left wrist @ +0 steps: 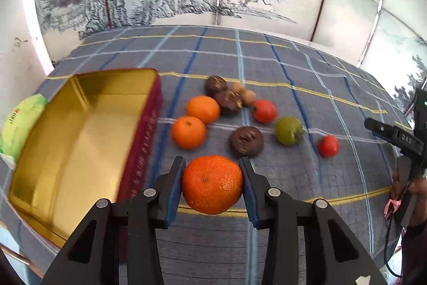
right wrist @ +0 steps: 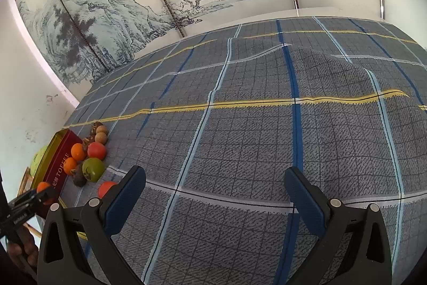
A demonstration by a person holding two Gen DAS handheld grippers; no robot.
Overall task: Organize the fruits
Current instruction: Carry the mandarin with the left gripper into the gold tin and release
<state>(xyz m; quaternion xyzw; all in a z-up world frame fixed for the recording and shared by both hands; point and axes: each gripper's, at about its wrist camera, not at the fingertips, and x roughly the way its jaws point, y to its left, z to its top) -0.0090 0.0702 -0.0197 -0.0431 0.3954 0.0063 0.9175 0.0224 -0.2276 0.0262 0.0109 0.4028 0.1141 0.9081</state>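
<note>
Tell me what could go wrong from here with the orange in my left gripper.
1. The left gripper pinches the large orange only at its round sides; it might slip out and roll into the loose fruit.
2. The tin sits close by to the left; a low swing could hit its red wall.
3. The right gripper is open, away from the fruit, so it cannot help.

Bright, even daylight in both views, shadows soft. The tin (left wrist: 80,140) glares gold inside and smears with motion blur; fisheye bends the cloth (right wrist: 253,124) lines, corners go black.
</note>
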